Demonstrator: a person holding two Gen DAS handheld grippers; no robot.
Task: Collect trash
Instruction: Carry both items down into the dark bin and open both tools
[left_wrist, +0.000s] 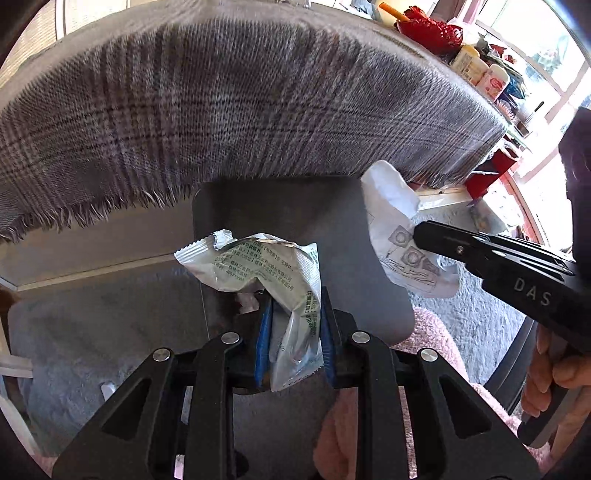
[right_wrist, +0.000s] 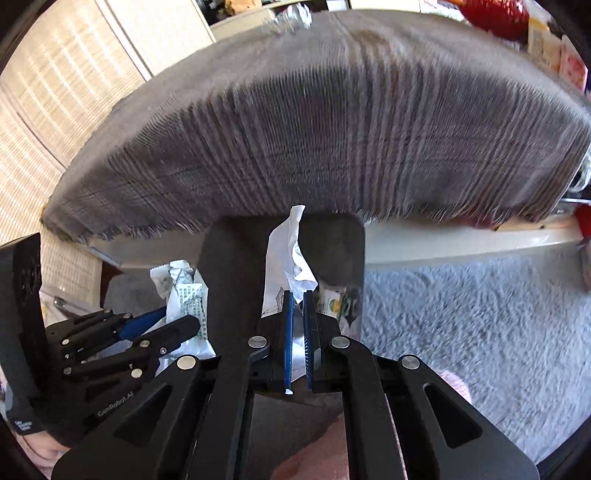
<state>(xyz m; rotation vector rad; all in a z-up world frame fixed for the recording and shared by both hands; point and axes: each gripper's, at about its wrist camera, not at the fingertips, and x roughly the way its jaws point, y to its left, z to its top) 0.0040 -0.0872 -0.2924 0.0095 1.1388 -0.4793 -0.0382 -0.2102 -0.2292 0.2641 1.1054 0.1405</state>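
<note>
My left gripper (left_wrist: 295, 299) is shut on a white snack wrapper with green print (left_wrist: 255, 266), crumpled between the blue pads. It hangs over a dark grey bin (left_wrist: 288, 206) on the floor. In the right wrist view, my right gripper (right_wrist: 298, 295) is shut on a crumpled white paper (right_wrist: 284, 251), also above the bin (right_wrist: 232, 266). Some trash shows inside the bin at its right wall. The left wrist view catches the right gripper (left_wrist: 419, 232) with the paper (left_wrist: 388, 206) at the bin's right edge. The left gripper (right_wrist: 177, 321) and wrapper (right_wrist: 184, 295) appear at left.
A fringed grey plaid tablecloth (left_wrist: 221, 110) hangs just behind the bin. A red basket (left_wrist: 432, 29) and bottles (left_wrist: 491, 79) stand on the table's right end. Pale shaggy rug (right_wrist: 461, 314) covers the floor. Pink fluffy fabric (left_wrist: 432, 332) lies beside the bin. A hand (left_wrist: 554, 376) grips the right handle.
</note>
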